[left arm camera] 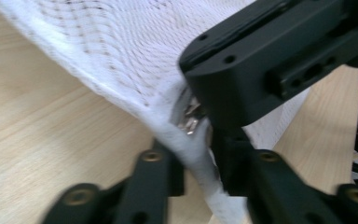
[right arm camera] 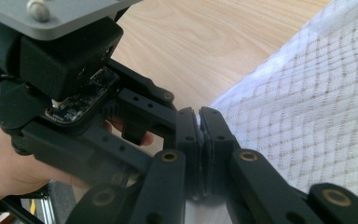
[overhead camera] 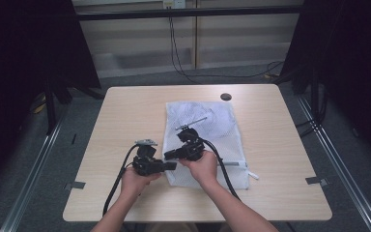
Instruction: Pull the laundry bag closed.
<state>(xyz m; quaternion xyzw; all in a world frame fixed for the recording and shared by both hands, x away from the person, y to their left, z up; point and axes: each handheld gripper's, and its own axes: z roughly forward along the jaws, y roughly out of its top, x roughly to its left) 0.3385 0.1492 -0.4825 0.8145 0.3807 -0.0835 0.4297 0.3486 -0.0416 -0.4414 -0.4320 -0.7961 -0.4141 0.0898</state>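
The white mesh bag lay flat on the wooden table. The left gripper was closed on the bag's near corner edge, beside its zipper pull. The right gripper was also clamped tight on that edge.

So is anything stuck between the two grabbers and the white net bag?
Nothing visible is in the way. Both grippers are already pinching the white mesh bag at its near left corner: the left gripper is shut on the thick edge by the metal zipper pull, and the right gripper is clamped on the same edge beside it.
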